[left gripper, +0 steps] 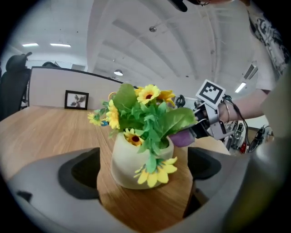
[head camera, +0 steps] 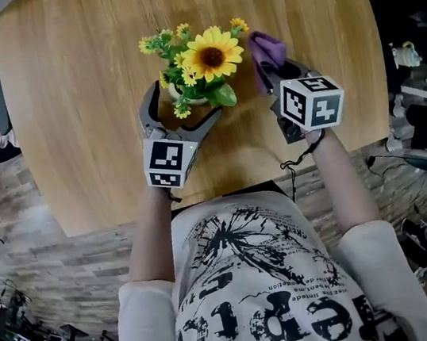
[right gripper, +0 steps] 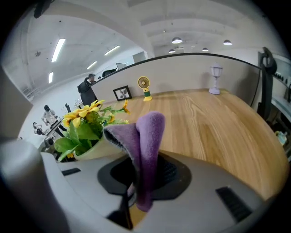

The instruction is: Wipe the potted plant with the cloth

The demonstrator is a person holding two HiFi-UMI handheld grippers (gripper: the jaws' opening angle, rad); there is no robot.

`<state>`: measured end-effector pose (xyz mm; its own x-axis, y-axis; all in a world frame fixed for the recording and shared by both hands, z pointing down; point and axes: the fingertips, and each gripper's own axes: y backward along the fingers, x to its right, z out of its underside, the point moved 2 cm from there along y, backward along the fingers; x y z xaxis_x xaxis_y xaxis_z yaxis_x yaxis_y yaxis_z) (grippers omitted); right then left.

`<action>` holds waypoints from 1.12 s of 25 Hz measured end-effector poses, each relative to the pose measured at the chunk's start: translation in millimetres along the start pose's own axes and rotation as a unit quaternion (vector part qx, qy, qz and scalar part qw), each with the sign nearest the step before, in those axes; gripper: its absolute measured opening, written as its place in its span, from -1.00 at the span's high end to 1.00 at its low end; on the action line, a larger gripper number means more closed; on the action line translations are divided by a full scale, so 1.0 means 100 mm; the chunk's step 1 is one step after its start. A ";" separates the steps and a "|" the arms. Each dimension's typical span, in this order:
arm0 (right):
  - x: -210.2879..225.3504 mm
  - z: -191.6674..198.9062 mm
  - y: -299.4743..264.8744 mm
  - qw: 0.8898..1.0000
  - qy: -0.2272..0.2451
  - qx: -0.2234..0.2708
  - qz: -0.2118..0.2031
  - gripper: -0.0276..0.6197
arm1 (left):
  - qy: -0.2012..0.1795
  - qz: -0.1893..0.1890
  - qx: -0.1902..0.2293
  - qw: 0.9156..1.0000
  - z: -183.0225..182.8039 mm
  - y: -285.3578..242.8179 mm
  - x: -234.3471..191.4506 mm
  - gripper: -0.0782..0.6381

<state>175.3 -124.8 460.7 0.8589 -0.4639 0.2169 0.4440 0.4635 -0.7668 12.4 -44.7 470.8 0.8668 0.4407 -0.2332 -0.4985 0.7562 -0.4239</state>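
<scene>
On the left, the left gripper [head camera: 181, 108] is held wide open, with its jaws set around the cream pot [left gripper: 123, 164]. A gap can be seen on each side, so nothing's actually clamped; it looks more like a guard than a grip. The potted plant [head camera: 198, 65] is parked upright near the middle of the wooden table [head camera: 78, 75], sunflower on top, little yellow blooms all round.

Just right of it, the purple cloth [right gripper: 144, 141] is pinched in the shut jaws of the right gripper [right gripper: 136, 191], with a folded wad poking out past the tips. That wad is pushed right up against the leaves on the plant's right side, though actual contact can't be confirmed.

So the plant lies to the left of the cloth, and the right gripper is clearly the one placed to wipe. A leftward sweep across the leaves is probably what's needed next.
</scene>
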 end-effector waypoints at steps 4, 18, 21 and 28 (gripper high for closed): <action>0.06 -0.08 -0.12 1.000 0.018 -0.004 -0.018 0.67 | 0.006 -0.021 0.003 1.000 -0.05 -0.15 -0.04 -0.86; 0.03 -0.06 -0.27 0.996 0.053 -0.032 -0.063 0.67 | -0.048 -0.079 -0.028 0.995 0.00 -0.41 -0.07 -0.68; 0.02 -0.06 -0.28 0.996 0.056 -0.034 -0.066 0.67 | -0.054 -0.085 -0.031 0.994 -0.01 -0.41 -0.07 -0.68; -0.05 -0.04 -0.27 0.996 0.053 -0.036 -0.058 0.67 | -0.067 -0.041 -0.053 0.996 0.01 -0.31 -0.05 -0.67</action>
<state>158.2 -138.1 478.2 0.7696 -0.5903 0.2434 0.5152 0.3489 -0.7828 23.6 -70.1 486.4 0.8918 0.4454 -0.0790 -0.4165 0.7404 -0.5276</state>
